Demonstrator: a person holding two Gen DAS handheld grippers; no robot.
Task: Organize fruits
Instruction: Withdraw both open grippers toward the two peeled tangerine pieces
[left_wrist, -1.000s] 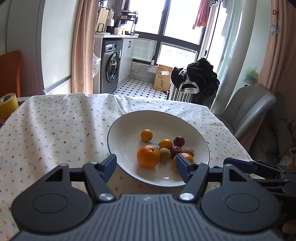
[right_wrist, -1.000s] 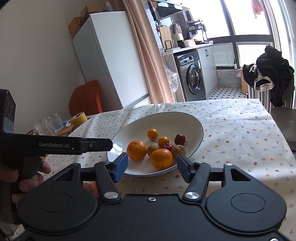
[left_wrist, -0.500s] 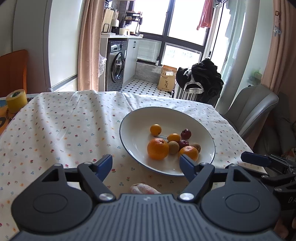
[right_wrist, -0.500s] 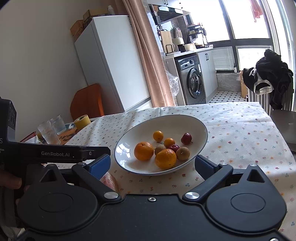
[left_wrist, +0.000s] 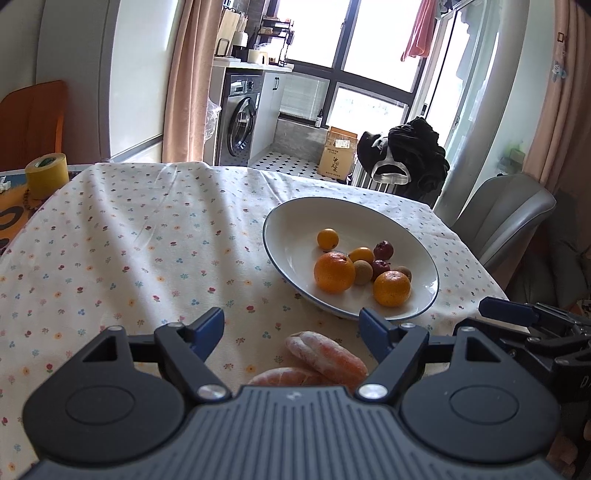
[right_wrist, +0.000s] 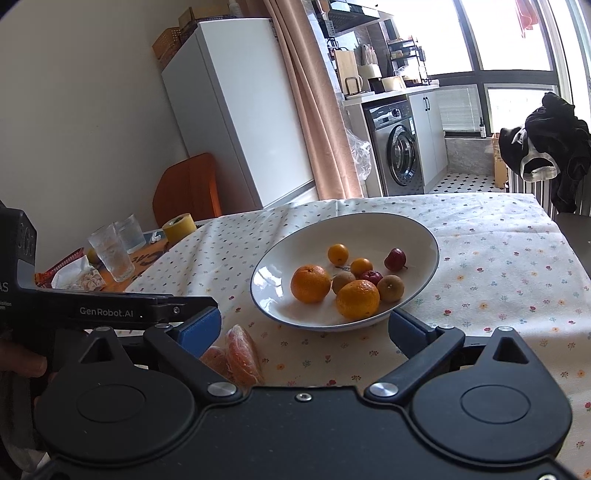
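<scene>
A white bowl (left_wrist: 291, 225) (right_wrist: 388, 229) on the flowered tablecloth holds two oranges (left_wrist: 334, 272) (right_wrist: 357, 299), small kumquats, dark red fruits and brown round fruits. Peeled orange segments (left_wrist: 325, 356) (right_wrist: 242, 356) lie on the cloth in front of the bowl. My left gripper (left_wrist: 291, 326) is open, its blue pads apart, with the segments lying just below and between the fingers, untouched. My right gripper (right_wrist: 304, 326) is wide open in front of the bowl's near rim, the segments by its left finger. The left gripper's body shows at the left of the right wrist view.
A yellow tape roll (left_wrist: 47, 174) (right_wrist: 179, 227), two drinking glasses (right_wrist: 110, 253) and snack wrappers sit at the table's left end. A grey chair (left_wrist: 506, 218) stands past the right edge. A washing machine, fridge and orange chair are behind the table.
Both grippers have pulled back from the bowl, bringing the peeled segments into view. The right gripper's fingers have spread wider; the left's stayed apart.
</scene>
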